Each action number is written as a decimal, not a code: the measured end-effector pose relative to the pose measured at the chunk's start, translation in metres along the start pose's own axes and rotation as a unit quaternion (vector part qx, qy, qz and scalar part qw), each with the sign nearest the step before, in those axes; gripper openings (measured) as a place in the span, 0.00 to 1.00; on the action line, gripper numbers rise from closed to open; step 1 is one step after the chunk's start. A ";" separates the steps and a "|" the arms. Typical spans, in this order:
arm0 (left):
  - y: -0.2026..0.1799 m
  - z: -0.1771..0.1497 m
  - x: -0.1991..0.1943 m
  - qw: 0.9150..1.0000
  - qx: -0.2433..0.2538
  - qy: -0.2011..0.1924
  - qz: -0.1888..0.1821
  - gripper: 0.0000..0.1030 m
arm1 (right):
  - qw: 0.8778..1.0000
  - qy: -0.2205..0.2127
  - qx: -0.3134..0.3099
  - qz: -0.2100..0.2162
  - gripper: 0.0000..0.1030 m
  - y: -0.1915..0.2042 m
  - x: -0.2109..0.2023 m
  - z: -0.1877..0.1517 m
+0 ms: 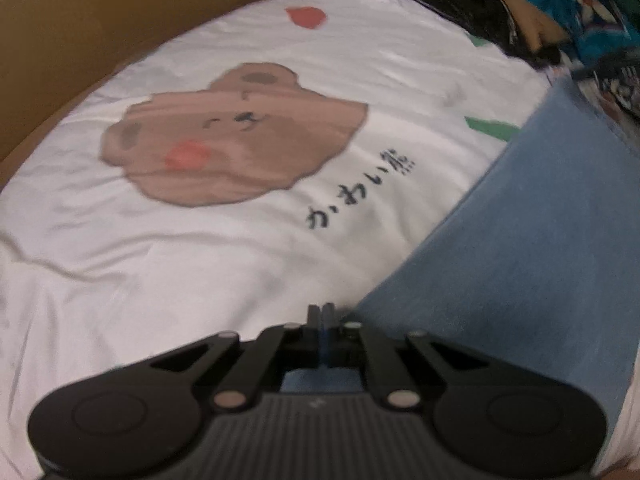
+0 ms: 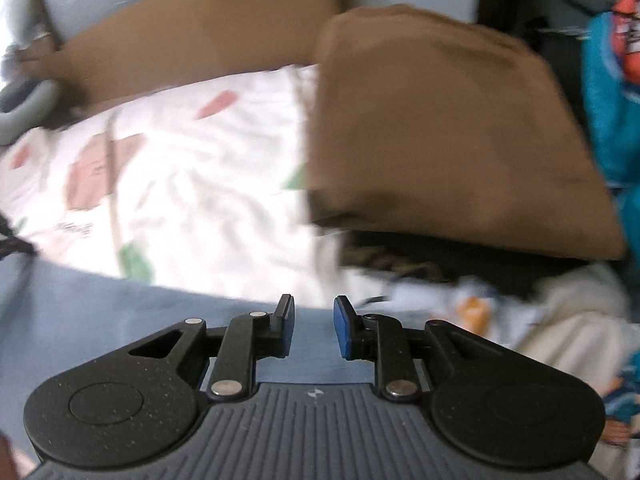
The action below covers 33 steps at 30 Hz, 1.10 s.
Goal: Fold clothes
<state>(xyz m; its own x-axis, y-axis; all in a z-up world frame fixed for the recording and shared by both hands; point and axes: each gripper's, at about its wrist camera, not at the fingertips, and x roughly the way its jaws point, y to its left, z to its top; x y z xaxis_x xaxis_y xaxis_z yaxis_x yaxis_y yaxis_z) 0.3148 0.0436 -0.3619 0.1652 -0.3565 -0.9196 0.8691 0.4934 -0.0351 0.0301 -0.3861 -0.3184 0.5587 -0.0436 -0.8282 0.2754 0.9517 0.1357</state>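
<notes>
The left gripper (image 1: 323, 322) pinches the blue cloth's (image 1: 540, 240) edge; the right gripper (image 2: 314, 326) hovers open over it (soft, limp; best held at corners).

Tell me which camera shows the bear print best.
The left wrist view: the brown bear print on the white sheet fills the middle, face and lettering legible. The right wrist view catches it only as a blurred brown patch at the left.

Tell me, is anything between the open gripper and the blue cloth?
Nothing visible. The right gripper hangs open directly over the blue cloth. The brown cloth lies farther ahead. The left gripper looks shut at the blue cloth's edge.
</notes>
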 end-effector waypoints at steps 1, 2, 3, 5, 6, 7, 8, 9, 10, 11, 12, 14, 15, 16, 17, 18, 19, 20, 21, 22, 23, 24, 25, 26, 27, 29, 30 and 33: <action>0.004 -0.003 -0.008 1.000 -0.015 -0.008 0.002 0.04 | 1.000 0.004 -0.006 0.015 0.23 0.006 0.002 0.000; 0.008 -0.005 -0.015 0.999 -0.030 -0.016 0.004 0.07 | 0.999 0.008 -0.012 0.030 0.23 0.013 0.005 0.001; 0.012 -0.008 -0.023 0.999 -0.046 -0.024 0.007 0.10 | 0.999 0.011 -0.022 0.042 0.23 0.020 0.007 0.000; 0.018 -0.017 -0.037 0.996 -0.072 -0.037 0.022 0.15 | 0.997 0.017 -0.051 0.058 0.23 0.033 0.011 -0.001; 0.020 -0.021 -0.043 0.995 -0.083 -0.041 0.032 0.23 | 0.996 0.020 -0.063 0.066 0.23 0.039 0.013 0.000; 0.022 -0.026 -0.048 0.994 -0.095 -0.042 0.045 0.27 | 0.994 0.022 -0.075 0.072 0.23 0.045 0.016 0.000; 0.023 -0.032 -0.053 0.991 -0.108 -0.046 0.057 0.37 | 0.993 0.023 -0.084 0.077 0.23 0.050 0.018 0.000; 0.025 -0.038 -0.057 0.989 -0.121 -0.049 0.070 0.47 | 0.992 0.025 -0.093 0.081 0.23 0.056 0.020 0.001; 0.026 -0.045 -0.062 0.985 -0.140 -0.050 0.085 0.51 | 0.991 0.026 -0.101 0.085 0.23 0.061 0.023 0.001; 0.026 -0.052 -0.066 0.981 -0.158 -0.050 0.100 0.57 | 0.990 0.027 -0.110 0.090 0.23 0.066 0.025 0.002; 0.024 -0.061 -0.068 0.977 -0.171 -0.043 0.116 0.59 | 0.988 0.029 -0.119 0.094 0.23 0.072 0.027 0.002; 0.020 -0.077 -0.072 0.971 -0.192 -0.033 0.141 0.60 | 0.985 0.032 -0.136 0.102 0.23 0.082 0.032 0.003; 0.024 -0.085 -0.076 0.964 -0.211 -0.035 0.157 0.64 | 0.983 0.033 -0.145 0.106 0.23 0.088 0.035 0.003; 0.027 -0.094 -0.080 0.957 -0.229 -0.036 0.172 0.66 | 0.982 0.032 -0.155 0.107 0.23 0.093 0.037 0.003; 0.031 -0.102 -0.084 0.950 -0.247 -0.037 0.187 0.67 | 0.980 0.033 -0.161 0.108 0.23 0.098 0.040 0.003; 0.034 -0.111 -0.088 0.942 -0.265 -0.038 0.202 0.69 | 0.979 0.034 -0.168 0.108 0.22 0.103 0.043 0.004; 0.037 -0.119 -0.092 0.933 -0.283 -0.039 0.217 0.71 | 0.977 0.035 -0.178 0.109 0.22 0.108 0.047 0.004; 0.041 -0.128 -0.096 0.924 -0.301 -0.040 0.231 0.76 | 0.976 0.037 -0.187 0.109 0.22 0.113 0.051 0.005; 0.044 -0.136 -0.100 0.915 -0.319 -0.041 0.246 0.78 | 0.974 0.039 -0.194 0.110 0.22 0.117 0.054 0.005; 0.047 -0.144 -0.105 0.904 -0.336 -0.042 0.260 0.78 | 0.974 0.045 -0.195 0.110 0.22 0.122 0.059 0.006; 0.051 -0.153 -0.109 0.893 -0.353 -0.043 0.274 0.78 | 0.974 0.052 -0.189 0.111 0.19 0.126 0.063 0.007; 0.054 -0.161 -0.113 0.882 -0.370 -0.044 0.288 0.78 | 0.974 0.058 -0.188 0.111 0.17 0.129 0.067 0.007; 0.058 -0.170 -0.117 0.870 -0.387 -0.045 0.302 0.78 | 0.973 0.060 -0.194 0.110 0.17 0.134 0.070 0.006; 0.061 -0.178 -0.121 0.858 -0.403 -0.046 0.316 0.78 | 0.971 0.062 -0.202 0.108 0.16 0.139 0.074 0.005; 0.065 -0.186 -0.125 0.845 -0.419 -0.047 0.329 0.77 | 0.969 0.064 -0.214 0.104 0.16 0.143 0.077 0.003; 0.075 -0.195 -0.129 0.832 -0.432 -0.050 0.344 0.77 | 0.965 0.070 -0.231 0.097 0.15 0.149 0.083 0.000; 0.080 -0.199 -0.130 0.826 -0.437 -0.051 0.352 0.76 | 0.964 0.072 -0.238 0.095 0.14 0.151 0.085 -0.001; 0.096 -0.213 -0.135 0.809 -0.458 -0.058 0.365 0.73 | 0.963 0.076 -0.242 0.090 0.13 0.155 0.088 0.001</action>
<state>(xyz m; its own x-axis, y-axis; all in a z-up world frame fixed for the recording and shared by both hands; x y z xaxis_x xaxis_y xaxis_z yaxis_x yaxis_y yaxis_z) 0.2766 0.3086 -0.3247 0.5668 0.2490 -0.7853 -0.1800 0.9676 0.1769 0.1232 -0.2426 -0.3696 0.4318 0.1452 -0.8902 -0.2318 0.9717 0.0460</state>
